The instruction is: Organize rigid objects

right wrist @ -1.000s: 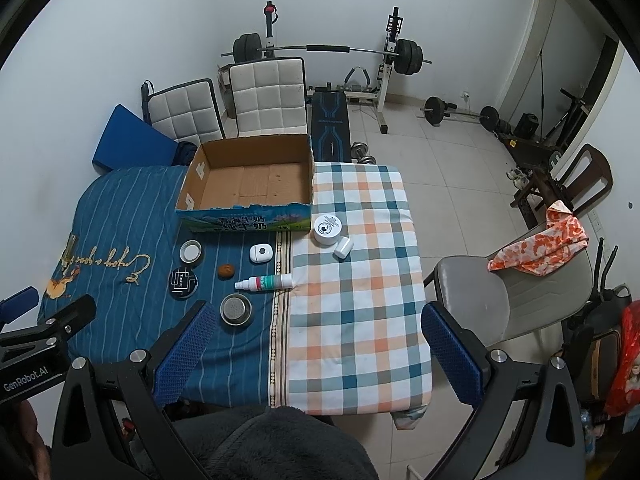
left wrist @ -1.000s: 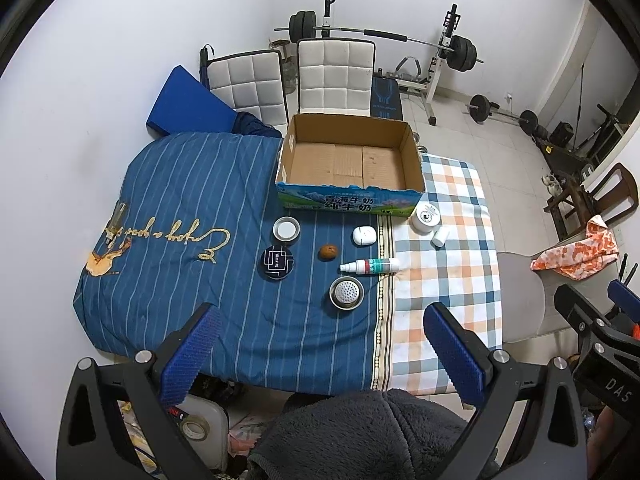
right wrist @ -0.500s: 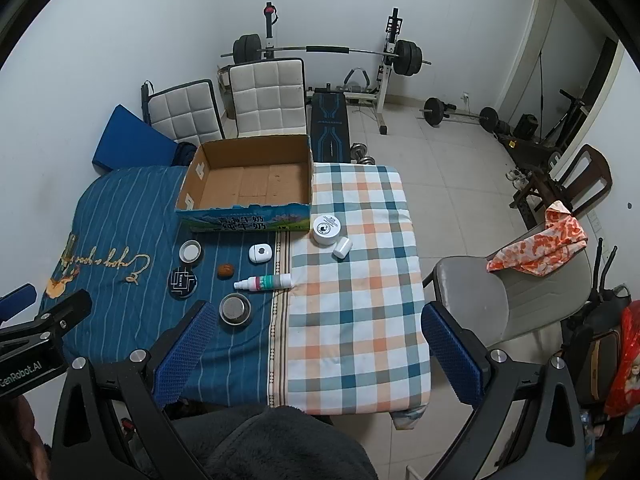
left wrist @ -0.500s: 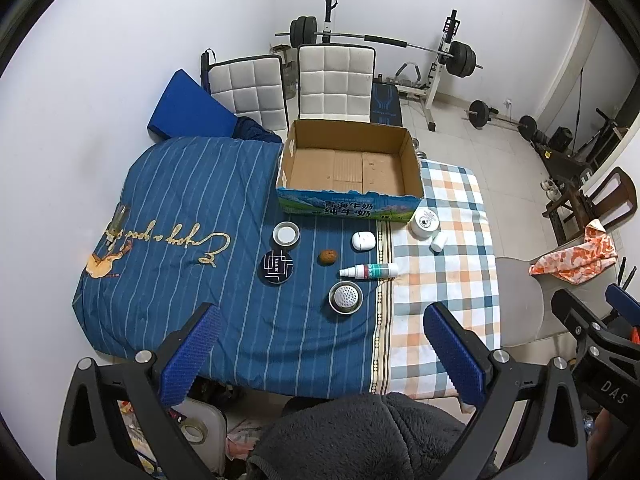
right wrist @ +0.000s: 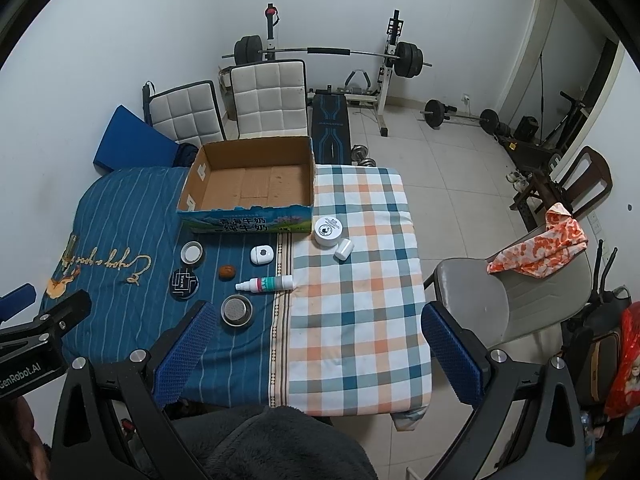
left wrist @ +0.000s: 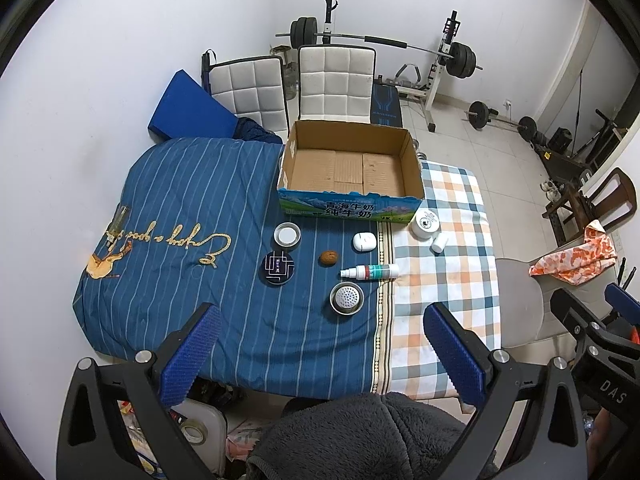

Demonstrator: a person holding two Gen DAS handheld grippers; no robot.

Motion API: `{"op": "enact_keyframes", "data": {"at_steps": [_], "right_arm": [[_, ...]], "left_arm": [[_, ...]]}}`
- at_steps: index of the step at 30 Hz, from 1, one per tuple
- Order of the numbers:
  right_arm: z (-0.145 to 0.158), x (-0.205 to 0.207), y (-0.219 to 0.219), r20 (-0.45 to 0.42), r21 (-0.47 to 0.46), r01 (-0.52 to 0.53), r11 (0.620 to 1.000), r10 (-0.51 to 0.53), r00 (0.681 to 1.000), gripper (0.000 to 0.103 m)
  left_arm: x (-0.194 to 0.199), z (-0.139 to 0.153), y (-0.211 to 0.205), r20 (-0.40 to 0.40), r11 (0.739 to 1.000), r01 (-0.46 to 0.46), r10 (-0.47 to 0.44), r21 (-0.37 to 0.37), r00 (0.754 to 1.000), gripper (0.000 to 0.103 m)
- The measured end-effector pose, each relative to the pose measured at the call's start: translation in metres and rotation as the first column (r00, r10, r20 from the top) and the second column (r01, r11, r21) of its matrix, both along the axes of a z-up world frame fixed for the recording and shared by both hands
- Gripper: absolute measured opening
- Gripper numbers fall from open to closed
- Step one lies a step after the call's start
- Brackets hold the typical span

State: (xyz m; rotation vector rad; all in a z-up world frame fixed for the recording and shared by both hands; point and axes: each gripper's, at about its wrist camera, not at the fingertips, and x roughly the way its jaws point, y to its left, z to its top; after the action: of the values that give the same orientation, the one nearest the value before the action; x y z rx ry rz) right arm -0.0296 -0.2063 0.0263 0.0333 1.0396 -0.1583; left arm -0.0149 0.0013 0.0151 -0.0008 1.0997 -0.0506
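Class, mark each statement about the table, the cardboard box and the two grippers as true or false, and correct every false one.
1. The cardboard box holds nothing. True.
2. The spray bottle stands upright. False: it lies on its side on the blue striped cloth.
3. The white round jar sits on the checked cloth. True.
4. The left gripper grips the metal strainer cup. False: it is open and holds nothing.
5. The right gripper is open. True.
6. The walnut is inside the box. False: it lies on the striped cloth.
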Motion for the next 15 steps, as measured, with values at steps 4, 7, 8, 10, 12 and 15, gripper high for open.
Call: {"op": "enact_keyframes", "data": {"at_steps": [4, 7, 8, 10, 12, 15], "right_arm": [[-0.0003, -0.0006, -0.0002, 0.001, 0.0, 0.001, 1.0, -0.001, 1.0, 0.103], [-0.0005, -0.0006, -0.0001, 0.002, 0.0, 0.0, 1.0, 0.0, 1.0, 0.103], [-0.0004, -0.0005, -0.0002, 0.0, 0.002, 0.0, 1.0, 0.0, 1.0, 0.103], [-0.0006, -0.0004, 0.0001, 0.001, 0.002, 0.0, 1.0, 0.0, 1.0, 0.103], [-0.0005, -0.0003, -0.0003, 0.003, 0.004, 0.0, 1.0, 0.0, 1.0, 0.103], [0.0001, 0.0015, -0.0002, 0.005, 0.004, 0.001, 1.0, -0.001, 1.0, 0.103]], "left_arm": [[-0.0008, -0.0003, -0.0004, 0.0, 1.0, 0.001, -0.001, 0.001, 1.0, 0.103], [-0.001, -0.0004, -0.0002, 0.0, 1.0, 0.002, -0.002, -0.002, 1.0, 0.103], [-0.0013, -0.0006, -0.0002, -0.001, 1.0, 0.005, -0.005, -0.002, 1.0, 0.103], [-0.0024, -0.0016, -0.0016, -0.002, 1.0, 0.013, -0.013, 0.007, 1.0, 0.103], [-0.0028, -0.003, -0.004, -0.005, 1.0, 0.018, -0.018, 0.009, 1.0, 0.103], [-0.0018, -0.0036, -0.0047, -0.007, 1.0, 0.019, -0.019, 0.01, 1.0, 0.103]]}}
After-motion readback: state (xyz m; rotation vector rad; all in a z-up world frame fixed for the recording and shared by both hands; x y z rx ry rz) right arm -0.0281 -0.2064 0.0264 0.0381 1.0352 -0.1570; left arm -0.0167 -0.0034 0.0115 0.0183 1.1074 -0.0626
